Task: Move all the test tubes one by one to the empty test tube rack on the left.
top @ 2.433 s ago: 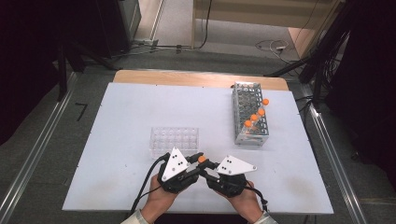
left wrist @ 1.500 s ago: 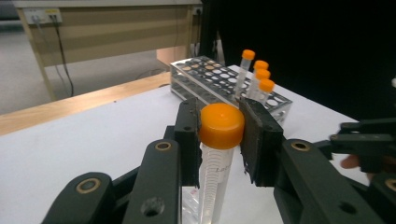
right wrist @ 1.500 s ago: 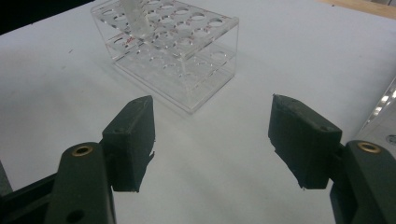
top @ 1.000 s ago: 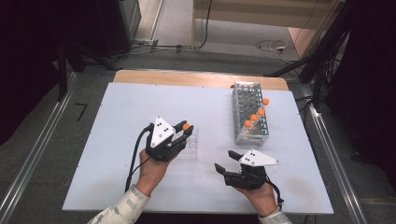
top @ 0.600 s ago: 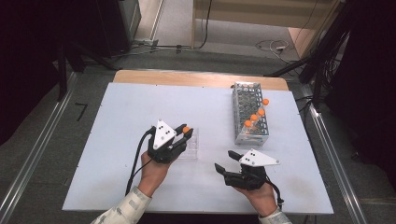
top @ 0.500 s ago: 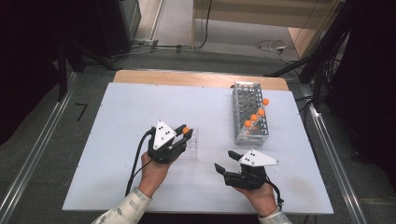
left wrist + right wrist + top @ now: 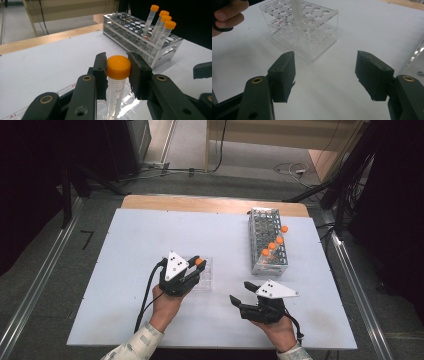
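Observation:
My left gripper is shut on the orange cap of a clear tube, held upright. The tube's lower end passes through a hole in the top plate of the clear acrylic rack. Its pointed tip hangs between the rack's plates. My right gripper stands open and holds nothing, low over the white table to the right of the clear rack, its jaws facing that rack.
A metal rack at the back right holds several orange-capped tubes. Its shiny corner is close on the right gripper's right. The left hand sits beside the clear rack. The white tabletop ends in a wooden far edge.
Since the oldest frame the left gripper has carried the tube away from the right gripper to the clear rack. The right gripper has shifted right. Over the last second almost nothing moved.

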`<control>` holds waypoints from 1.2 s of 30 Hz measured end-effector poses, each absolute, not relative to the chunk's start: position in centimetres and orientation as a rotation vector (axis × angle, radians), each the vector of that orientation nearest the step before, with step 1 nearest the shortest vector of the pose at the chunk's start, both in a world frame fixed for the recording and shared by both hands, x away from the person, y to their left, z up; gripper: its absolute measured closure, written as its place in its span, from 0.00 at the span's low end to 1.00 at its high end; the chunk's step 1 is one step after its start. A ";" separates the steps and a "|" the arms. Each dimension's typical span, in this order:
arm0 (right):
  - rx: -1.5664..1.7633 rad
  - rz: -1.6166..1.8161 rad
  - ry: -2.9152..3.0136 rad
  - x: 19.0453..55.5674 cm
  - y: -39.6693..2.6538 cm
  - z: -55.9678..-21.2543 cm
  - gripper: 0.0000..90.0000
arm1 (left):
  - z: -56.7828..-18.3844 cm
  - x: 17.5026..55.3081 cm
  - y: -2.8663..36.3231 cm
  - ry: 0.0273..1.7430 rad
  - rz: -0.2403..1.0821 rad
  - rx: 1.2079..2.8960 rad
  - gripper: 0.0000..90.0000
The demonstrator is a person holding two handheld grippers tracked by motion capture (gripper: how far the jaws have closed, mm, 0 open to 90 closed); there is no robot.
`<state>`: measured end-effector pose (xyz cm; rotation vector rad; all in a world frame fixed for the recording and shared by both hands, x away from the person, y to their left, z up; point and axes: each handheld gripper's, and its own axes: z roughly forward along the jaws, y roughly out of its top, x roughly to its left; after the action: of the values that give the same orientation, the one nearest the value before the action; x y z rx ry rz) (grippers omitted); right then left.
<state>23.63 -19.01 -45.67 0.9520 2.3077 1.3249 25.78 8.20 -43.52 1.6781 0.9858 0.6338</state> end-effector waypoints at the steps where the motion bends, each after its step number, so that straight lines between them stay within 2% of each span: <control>1: 0.952 1.326 2.307 23.6 -19.0 -45.7 0.34 | -43.6 25.7 8.2 0.986 0.639 1.673 0.77; 9: 0.954 1.326 2.306 23.6 -19.0 -45.7 0.35 | -44.0 25.5 8.1 0.982 0.648 1.678 0.76; 19: 0.959 1.328 2.297 23.7 -19.1 -45.6 0.35 | -43.8 25.5 8.4 1.005 0.632 1.669 0.57; 23: 0.969 1.325 2.289 23.8 -19.2 -45.7 0.35 | -43.6 25.2 8.7 1.013 0.609 1.665 0.46; 36: 0.994 1.316 2.260 24.0 -19.8 -45.7 0.36 | -43.4 23.6 10.4 1.030 0.570 1.633 0.29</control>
<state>24.05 -19.77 -45.67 0.9940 2.2603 1.3160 23.57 10.41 -43.44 1.6334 1.0304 0.5696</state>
